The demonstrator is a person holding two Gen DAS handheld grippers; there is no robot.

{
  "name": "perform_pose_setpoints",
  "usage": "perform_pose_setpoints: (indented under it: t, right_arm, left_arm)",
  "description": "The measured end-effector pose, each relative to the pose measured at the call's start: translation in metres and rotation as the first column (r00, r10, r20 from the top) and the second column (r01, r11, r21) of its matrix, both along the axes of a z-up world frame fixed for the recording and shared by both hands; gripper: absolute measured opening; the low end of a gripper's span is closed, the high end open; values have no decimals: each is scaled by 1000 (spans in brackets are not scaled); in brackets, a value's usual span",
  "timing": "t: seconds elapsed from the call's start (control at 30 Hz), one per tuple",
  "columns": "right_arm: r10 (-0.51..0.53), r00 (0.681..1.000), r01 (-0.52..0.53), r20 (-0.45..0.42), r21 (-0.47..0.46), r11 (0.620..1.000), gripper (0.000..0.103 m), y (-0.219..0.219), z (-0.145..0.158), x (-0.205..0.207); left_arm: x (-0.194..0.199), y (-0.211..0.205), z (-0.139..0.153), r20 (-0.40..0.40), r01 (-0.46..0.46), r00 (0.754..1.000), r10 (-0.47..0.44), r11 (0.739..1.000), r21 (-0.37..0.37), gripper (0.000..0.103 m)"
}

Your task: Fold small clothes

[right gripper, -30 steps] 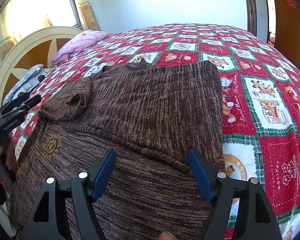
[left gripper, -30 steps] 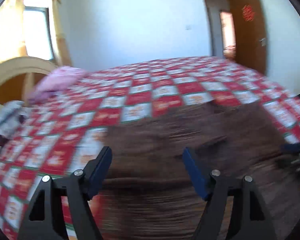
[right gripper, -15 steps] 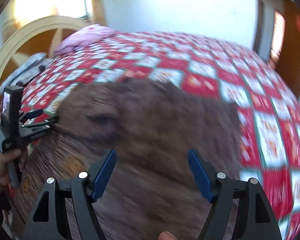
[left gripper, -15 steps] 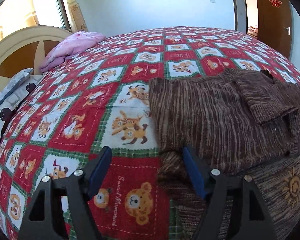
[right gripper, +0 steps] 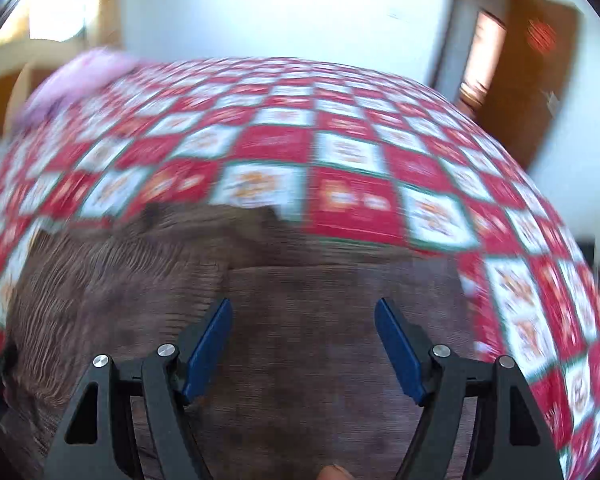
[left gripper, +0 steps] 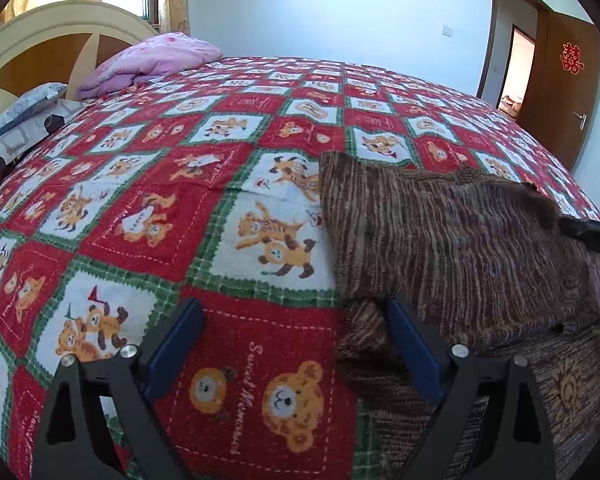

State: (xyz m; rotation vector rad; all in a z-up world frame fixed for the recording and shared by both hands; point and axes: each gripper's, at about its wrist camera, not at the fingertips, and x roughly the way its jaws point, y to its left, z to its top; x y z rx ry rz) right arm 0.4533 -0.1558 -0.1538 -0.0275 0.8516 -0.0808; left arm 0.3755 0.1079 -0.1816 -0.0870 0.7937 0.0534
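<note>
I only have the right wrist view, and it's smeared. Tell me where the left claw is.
Observer: The left claw hangs over the bedspread at the left edge of the sweater, jaws opening, gripping nothing.
Operator: Describe the fold.
Observer: One layer is folded over on top; a lower layer sticks out beneath it toward the camera.
Operator: Give me a landmark.
Observer: A yellow sun emblem shows on that lower layer, right of the claw.
</note>
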Motion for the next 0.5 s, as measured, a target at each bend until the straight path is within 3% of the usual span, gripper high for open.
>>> perform_pose_setpoints:
  t: [0.1,0.17,0.27,0.37,0.43,0.5]
  right_arm:
    - [55,999,-54,-2,107,993,73,-22,5,-22]
    - [120,993,-114,-19,195,974,66,-20,2,-35]
    - [229,973,-204,-37,337,919,55,-3,-7,-51]
    - [296,954,-257,-54,368,894,46,24,-18,-53]
    - [307,950,-269,-61,344,900,18,37,-25,-51]
    - [303,951,-267,-65,325,907,9,40,-30,-51]
  left_arm:
    - [-1,0,0,8,3,1000,-3,1000,-6,96]
    - [-2,3,1,18,4,1000,-3,1000,-28,97]
    - [-5,6,3,32,6,999,-4,999,-54,98]
    - [-6,4,4,40,13,999,-11,999,-51,102]
    - [-6,4,4,41,20,999,-18,998,-54,102]
    - [-7,6,4,45,22,999,-19,997,-71,102]
